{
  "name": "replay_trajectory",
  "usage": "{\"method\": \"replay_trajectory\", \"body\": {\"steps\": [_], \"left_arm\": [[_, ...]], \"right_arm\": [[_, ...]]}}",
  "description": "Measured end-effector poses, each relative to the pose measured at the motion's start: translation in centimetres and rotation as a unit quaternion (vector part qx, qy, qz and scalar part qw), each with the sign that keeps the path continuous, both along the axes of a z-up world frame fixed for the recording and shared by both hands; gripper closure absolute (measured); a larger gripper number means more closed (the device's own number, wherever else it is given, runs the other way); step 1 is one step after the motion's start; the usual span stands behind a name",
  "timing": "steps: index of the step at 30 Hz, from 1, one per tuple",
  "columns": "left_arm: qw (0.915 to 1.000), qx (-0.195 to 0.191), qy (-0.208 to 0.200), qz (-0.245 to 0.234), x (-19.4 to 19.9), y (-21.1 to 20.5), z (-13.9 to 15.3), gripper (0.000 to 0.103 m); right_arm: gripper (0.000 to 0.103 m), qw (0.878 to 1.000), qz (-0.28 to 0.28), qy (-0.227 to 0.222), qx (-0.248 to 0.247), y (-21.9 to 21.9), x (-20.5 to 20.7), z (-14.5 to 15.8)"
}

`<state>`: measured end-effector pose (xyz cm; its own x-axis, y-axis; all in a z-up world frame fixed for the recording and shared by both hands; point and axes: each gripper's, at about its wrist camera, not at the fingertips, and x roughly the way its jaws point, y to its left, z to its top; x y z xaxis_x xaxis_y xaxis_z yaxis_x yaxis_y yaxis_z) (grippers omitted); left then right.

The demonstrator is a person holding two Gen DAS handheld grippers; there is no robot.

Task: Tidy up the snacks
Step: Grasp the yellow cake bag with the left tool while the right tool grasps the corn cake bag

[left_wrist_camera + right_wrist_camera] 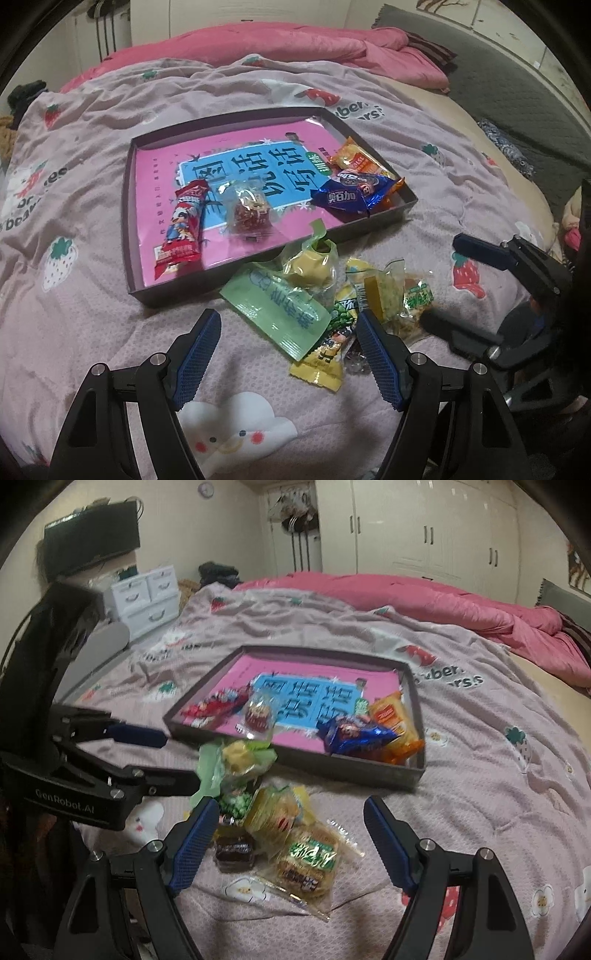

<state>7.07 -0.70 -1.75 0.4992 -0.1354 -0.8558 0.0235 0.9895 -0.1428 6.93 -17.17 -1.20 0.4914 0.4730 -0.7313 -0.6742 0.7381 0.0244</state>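
A dark shallow tray [236, 119] lined with a pink book lies on the bedspread. In it are a red packet [183, 229], a clear pack of red candy [249, 212], a blue packet [351, 195] and an orange packet [360, 160]. Loose snacks are heaped in front of the tray: a green sachet [280, 310], a yellow packet [321, 363], a biscuit pack [310, 860] and a dark brown candy [234, 853]. My left gripper [288, 317] hovers open over the green sachet. My right gripper [291, 805] stands open above the biscuit pack, holding nothing.
The bedspread [92, 314] is lilac with strawberry prints. A pink quilt [295, 44] is bunched behind the tray and a grey headboard [517, 74] stands at the right. White drawers [147, 594] and wardrobes [424, 528] stand beyond the bed.
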Motion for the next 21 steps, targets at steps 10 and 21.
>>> {"method": "replay_trajectory", "body": {"steps": [10,21], "left_arm": [[1.0,0.0,0.002,-0.002,0.8,0.0,-0.7,0.026],[0.9999,-0.002,0.009,-0.004,3.2,0.0,-2.2,0.026]], "right_arm": [[0.023,0.999,0.028,0.016,-0.029,1.3,-0.3,-1.5],[0.023,0.998,0.031,0.036,-0.034,2.0,0.5,-2.7]]}}
